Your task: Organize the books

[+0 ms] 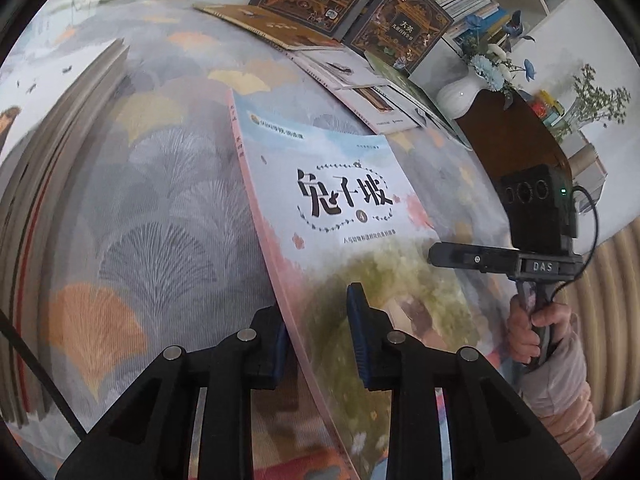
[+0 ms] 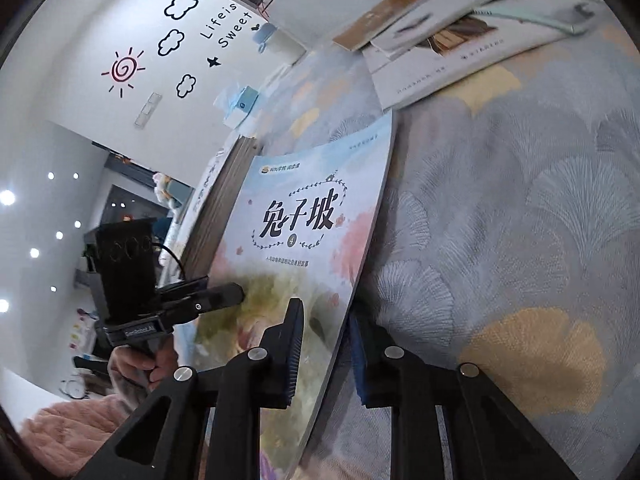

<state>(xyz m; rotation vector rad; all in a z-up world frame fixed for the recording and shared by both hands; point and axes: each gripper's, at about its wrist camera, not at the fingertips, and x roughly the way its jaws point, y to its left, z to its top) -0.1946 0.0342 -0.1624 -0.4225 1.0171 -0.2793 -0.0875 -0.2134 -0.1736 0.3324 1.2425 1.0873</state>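
— Where was the book?

— The pale paperback [image 1: 344, 200], the one with the big black title and a small number four under it, was lifted off the leaf-patterned tablecloth [image 1: 152, 216], tilted, held at both side edges.

— And the left gripper [image 1: 320, 332]?

— It was clamped narrow on the pink spine edge, one blue pad [image 1: 360, 320] over the cover and the other under it. In the right wrist view that gripper [image 2: 236, 294] reached in from the left across the lower cover.

— The right gripper [image 2: 324, 344]?

— Its jaws stood close together on the opposite edge, a ribbed pad [image 2: 294, 344] on the cover and the other behind the pages. The left wrist view showed its black finger [image 1: 460, 258] lying on the cover, with a hand [image 1: 528, 328] in a fuzzy pink sleeve [image 1: 560, 396] on the handle.

— What lay around it?

— A stack of books [image 1: 60, 152] stood to the left. Thin books [image 1: 368, 84] were spread at the far side, with two dark ornate volumes [image 1: 360, 8] propped behind them, near a white vase [image 1: 460, 96] of blue flowers.
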